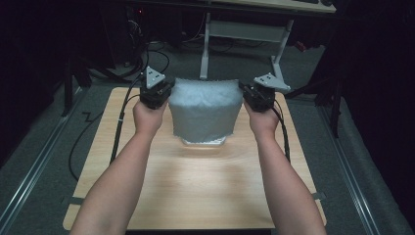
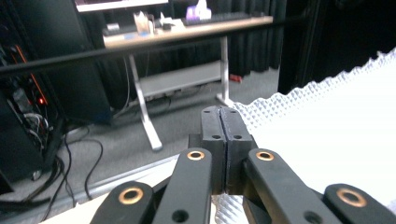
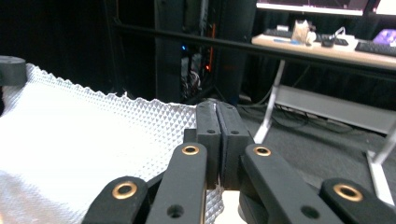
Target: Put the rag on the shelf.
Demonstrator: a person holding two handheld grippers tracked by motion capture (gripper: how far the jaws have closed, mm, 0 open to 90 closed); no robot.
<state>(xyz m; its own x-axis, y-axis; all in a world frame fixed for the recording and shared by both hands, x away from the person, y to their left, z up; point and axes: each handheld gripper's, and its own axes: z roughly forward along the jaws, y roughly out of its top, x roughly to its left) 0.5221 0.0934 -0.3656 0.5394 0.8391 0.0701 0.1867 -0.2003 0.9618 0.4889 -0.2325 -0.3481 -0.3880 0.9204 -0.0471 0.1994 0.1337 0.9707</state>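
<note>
- Two bare forearms rising from the bottom edge of the high view, over a pale wooden table point(image 1: 195, 196) filling the lower centre.
- Just below frame centre, a small silvery thing point(image 1: 204, 142) lying on the table, mostly hidden under the cloth's lower edge; too covered to identify.
- At centre, a white dimpled cloth point(image 1: 205, 110) held up off the table, hanging as a spread sheet between both hands, zigzag-cut top edge level.
- Left of centre, left hand-held gripper point(image 1: 166, 93) pinched shut on the cloth's upper left corner; in the left gripper view, black jaws pressed flat together at lower centre point(image 2: 225, 135), cloth point(image 2: 327, 130) spreading to the right.
- Right of centre, right hand-held gripper point(image 1: 243, 93) clamped on the upper right corner; in the right gripper view, jaws closed tight point(image 3: 217, 135), cloth point(image 3: 84, 144) filling the lower left.
- Upper part of the high view: grey floor and a white-legged desk point(image 1: 274, 10) along the top edge.
</note>
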